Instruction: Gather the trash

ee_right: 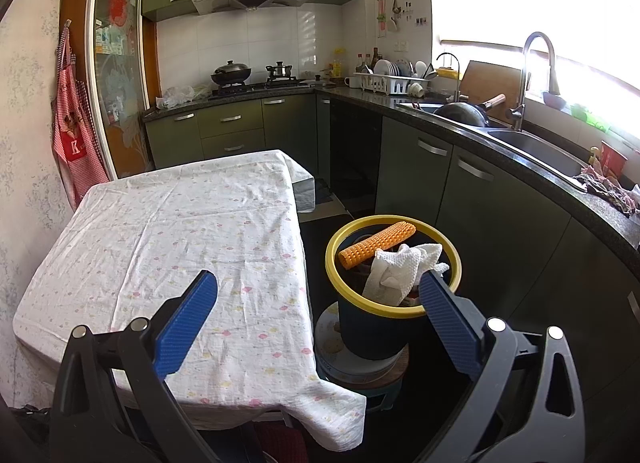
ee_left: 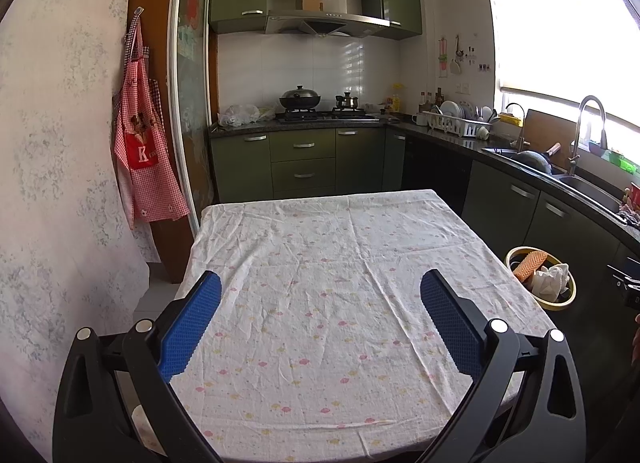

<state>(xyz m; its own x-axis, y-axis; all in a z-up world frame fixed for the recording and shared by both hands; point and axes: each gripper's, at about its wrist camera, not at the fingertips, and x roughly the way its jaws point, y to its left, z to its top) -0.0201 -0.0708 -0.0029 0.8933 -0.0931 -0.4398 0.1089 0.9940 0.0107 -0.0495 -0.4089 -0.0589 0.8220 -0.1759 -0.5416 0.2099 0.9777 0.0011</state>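
Left wrist view: left gripper (ee_left: 320, 291) over the table (ee_left: 320, 283), blue fingers (ee_left: 192, 327) wide apart, nothing between them. Cloth with small pink and yellow prints covering the whole top, wrinkled. Bin (ee_left: 541, 278) off the table's right edge, lower than the top, partly cut by the cloth edge; orange roll (ee_left: 529, 263) and white tissue (ee_left: 552, 281) inside. Red checked apron (ee_left: 144, 159) hanging on the left wall. Stove at the back with a lidded wok (ee_left: 300, 97) and a small pot (ee_left: 347, 100). Dish rack (ee_left: 456, 119), faucet (ee_left: 588, 123) and sink along the right counter. Window glare washing out the upper right. Dark object at the far right edge cut off, not identifiable.

Right wrist view: right gripper (ee_right: 318, 283) between table edge and bin (ee_right: 394, 303), fingers spread wide, empty. Left finger over the cloth; right fingertip overlapping the bin's yellow rim, contact not clear. Bin resting on a round tin (ee_right: 340, 351), itself on a stool mostly hidden beneath. Orange roll (ee_right: 378, 243) leaning across the bin mouth, tissue (ee_right: 400, 271) heaped beside it and touching it. Deeper contents dark, unreadable. Wok in the sink (ee_right: 464, 113), red cup (ee_right: 612, 159) and rag on the counter's right end.
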